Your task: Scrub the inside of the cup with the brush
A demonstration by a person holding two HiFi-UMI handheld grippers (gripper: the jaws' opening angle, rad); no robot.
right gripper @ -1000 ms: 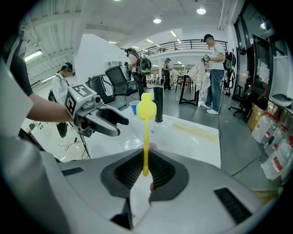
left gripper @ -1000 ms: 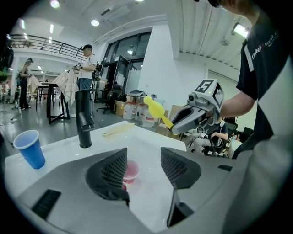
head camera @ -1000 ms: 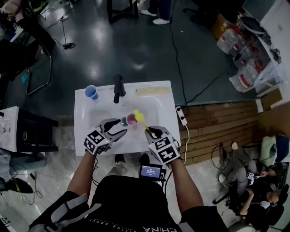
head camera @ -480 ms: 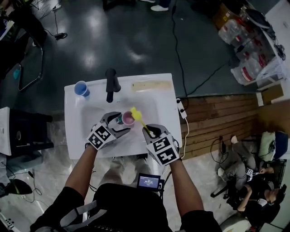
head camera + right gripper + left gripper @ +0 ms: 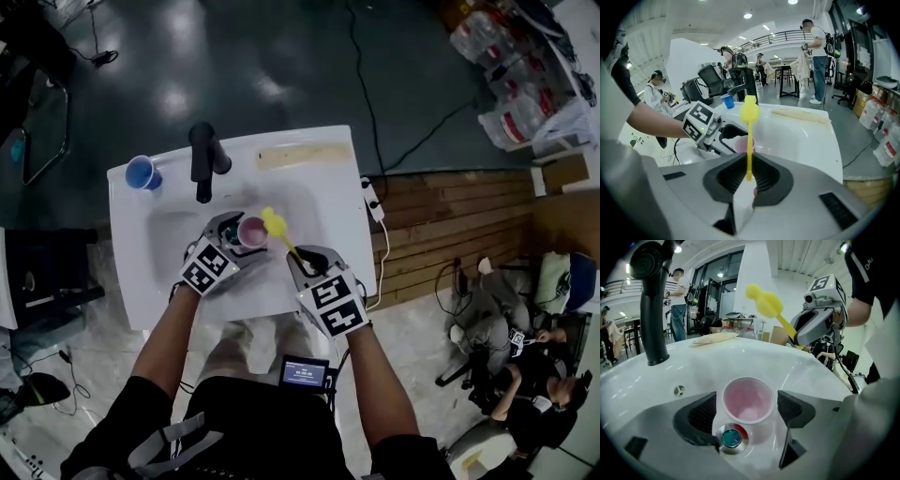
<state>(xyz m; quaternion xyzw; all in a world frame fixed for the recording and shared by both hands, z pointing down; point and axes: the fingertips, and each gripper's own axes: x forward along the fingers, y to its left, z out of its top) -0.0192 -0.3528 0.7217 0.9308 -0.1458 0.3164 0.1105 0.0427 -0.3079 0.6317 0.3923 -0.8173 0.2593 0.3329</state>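
Left gripper spread round the cup, right gripper pinching the brush.
We see the left gripper (image 5: pixel 747 402) jaws, just been opening, standing wide either side of the pink cup (image 5: pixel 251 232), pads clear of it. The cup sits upright in the white sink (image 5: pixel 801 366), with the drain plug (image 5: pixel 731 438) just nearer the gripper. The right gripper (image 5: pixel 749 176) clamps the yellow brush (image 5: pixel 750 111) by its handle, head out ahead, above the cup.

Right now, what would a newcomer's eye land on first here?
The yellow brush, clamped in the right gripper, with its head raised over the white sink. Next, the pink cup, standing in the basin between the jaws of the left gripper, which have just been opening and do not press on it. The black faucet rises at the sink's back edge, with a blue cup on the rim nearby.
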